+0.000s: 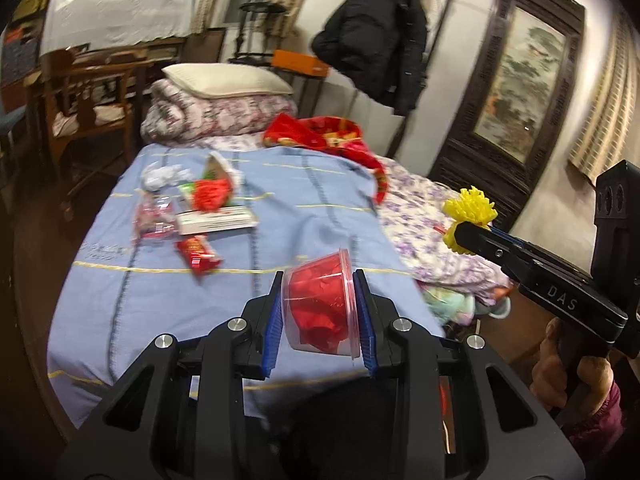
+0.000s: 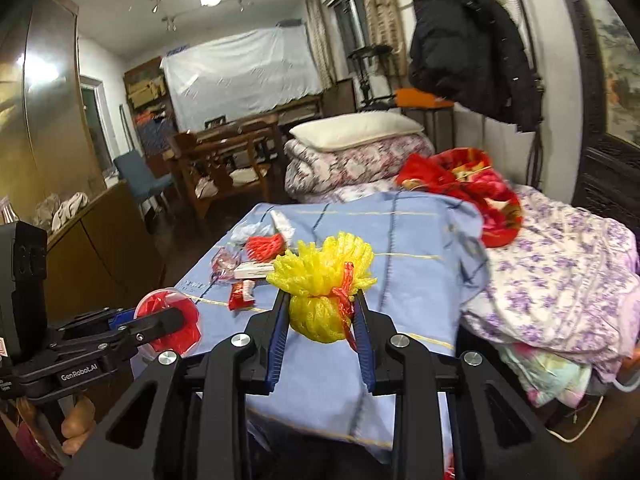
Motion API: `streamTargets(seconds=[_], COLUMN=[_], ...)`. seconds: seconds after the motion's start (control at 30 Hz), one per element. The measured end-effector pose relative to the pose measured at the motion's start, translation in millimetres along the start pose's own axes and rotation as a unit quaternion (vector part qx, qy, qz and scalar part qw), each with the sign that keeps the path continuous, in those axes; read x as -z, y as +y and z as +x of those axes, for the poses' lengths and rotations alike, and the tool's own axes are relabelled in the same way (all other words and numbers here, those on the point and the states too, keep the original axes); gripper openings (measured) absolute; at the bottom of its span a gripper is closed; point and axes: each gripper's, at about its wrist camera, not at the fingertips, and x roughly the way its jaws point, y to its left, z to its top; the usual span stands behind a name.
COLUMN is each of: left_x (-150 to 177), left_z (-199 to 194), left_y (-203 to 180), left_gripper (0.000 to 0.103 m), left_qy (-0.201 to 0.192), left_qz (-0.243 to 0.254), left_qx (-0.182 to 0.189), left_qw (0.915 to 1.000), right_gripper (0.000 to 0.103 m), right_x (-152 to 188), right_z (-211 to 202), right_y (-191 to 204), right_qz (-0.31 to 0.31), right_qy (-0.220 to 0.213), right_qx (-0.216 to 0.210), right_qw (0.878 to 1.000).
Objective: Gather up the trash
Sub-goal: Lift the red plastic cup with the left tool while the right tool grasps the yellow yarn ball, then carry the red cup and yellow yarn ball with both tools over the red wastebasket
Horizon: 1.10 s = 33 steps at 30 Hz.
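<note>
Above the bed's [image 1: 168,304] near edge, left gripper [image 1: 319,309] clamps a red-stuffed cup [image 1: 320,304], right gripper [image 2: 322,322] clamps yellow netting [image 2: 320,280]; wrappers [image 1: 192,208] remain toward the far left corner.

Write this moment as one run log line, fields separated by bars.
left claw: shut on clear cup of red paper | right claw: shut on yellow foam net | left on blue blanket: red wrapper, flat box

text: "DAS" on right hand-held gripper [image 1: 464,236] | "GenRobot.AI" on left hand-held gripper [image 2: 176,318]
</note>
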Motion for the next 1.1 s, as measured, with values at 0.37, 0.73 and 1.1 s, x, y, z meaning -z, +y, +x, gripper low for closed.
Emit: streamTargets(seconds=[0.37, 0.73, 1.1], left_x=[28, 63, 95], left_z=[4, 67, 139], left_y=[-116, -231, -269], left_gripper=[0.033, 0.034, 0.073], left_qy=[0.036, 0.122, 0.192], left_qz=[0.073, 0.162, 0.188], left_qx=[0.073, 0.120, 0.110], left_qw=[0.9940, 0.9718, 0.9569], right_gripper=[0.030, 0.030, 0.030], right_x=[47, 105, 147], right_z=[-97, -173, -167], right_y=[-73, -172, -232], right_qz=[0.040, 0.124, 0.186], right_qy=[-0.059, -0.105, -0.078], right_qx=[0.043, 0.106, 0.127], right_qw=[0.997, 0.981, 0.971])
